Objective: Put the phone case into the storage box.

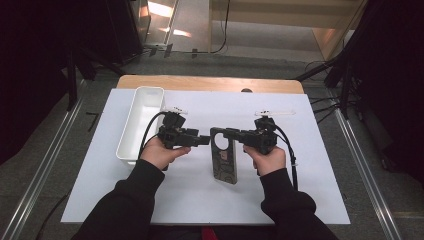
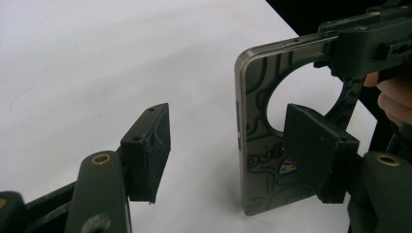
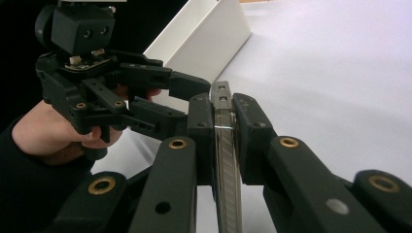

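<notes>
Right claw is clenched on the top edge of the phone case, standing it on edge on the worktop, well right of the white bin. Left claw is released, 2 pads straddling the case's side without pressing. Risk: an off-centre pinch there could twist the case out of the right claw or tip it flat.

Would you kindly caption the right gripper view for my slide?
Right gripper clamps the phone case edge-on, while the left gripper reaches in beside a white bin.
</notes>
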